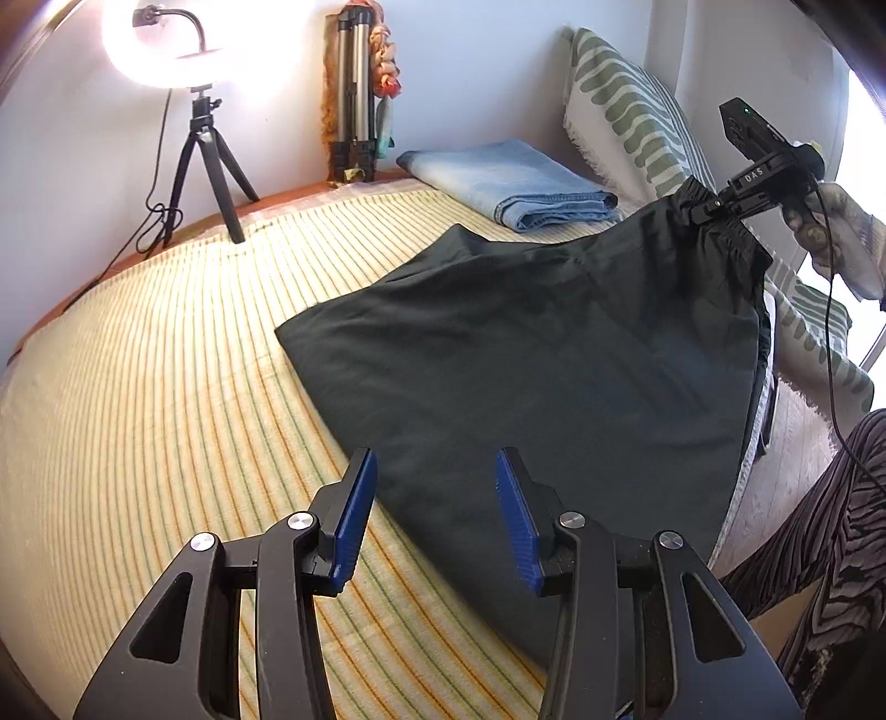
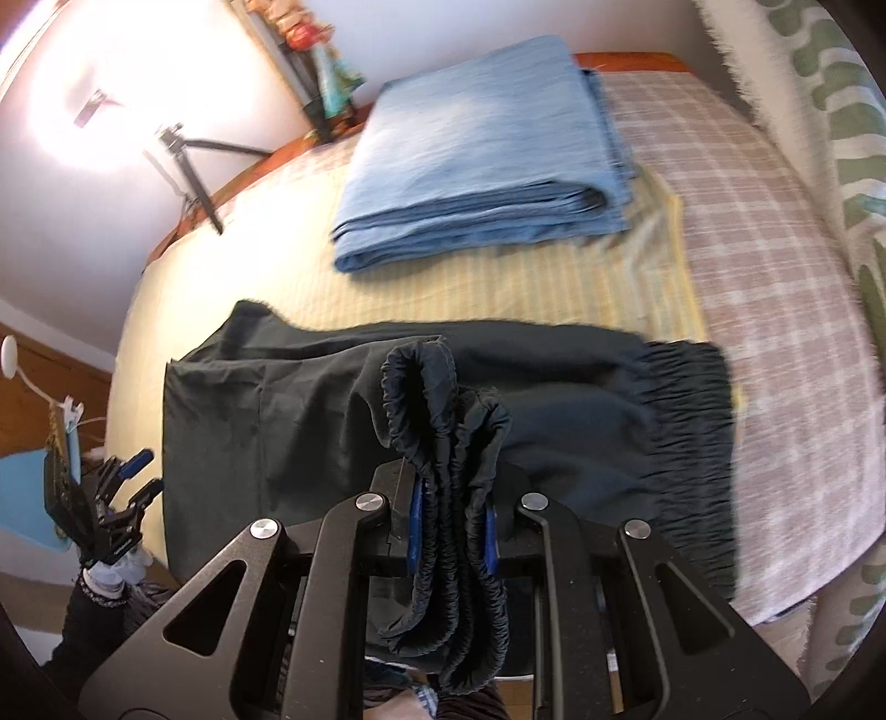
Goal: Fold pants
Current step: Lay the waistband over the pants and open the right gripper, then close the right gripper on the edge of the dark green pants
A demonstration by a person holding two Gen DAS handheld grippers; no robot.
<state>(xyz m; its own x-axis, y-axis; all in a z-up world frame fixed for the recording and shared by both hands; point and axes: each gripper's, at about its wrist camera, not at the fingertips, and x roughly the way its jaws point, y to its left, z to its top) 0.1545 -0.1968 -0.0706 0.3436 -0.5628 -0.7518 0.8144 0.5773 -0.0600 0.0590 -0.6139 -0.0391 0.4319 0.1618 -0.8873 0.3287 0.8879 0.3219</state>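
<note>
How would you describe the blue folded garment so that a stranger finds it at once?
Start at the striped bed. Near its far edge, left of the green-patterned pillow, lie the folded jeans. They are pale blue and neatly stacked, unlike the dark pants spread nearer.

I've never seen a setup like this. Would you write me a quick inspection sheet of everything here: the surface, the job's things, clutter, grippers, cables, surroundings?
Surface: bed with a striped yellow cover.
Job's things: dark pants spread on the bed, gathered waistband lifted at one end.
Clutter: folded jeans lying beyond the pants.
Grippers: left gripper open, over the pants' near edge; right gripper shut on the waistband.
Cables: a black cable hangs from the right gripper; another cable trails from the ring light.
Surroundings: lit ring light on a small tripod, folded tripod against the wall, green-patterned pillow.
</note>
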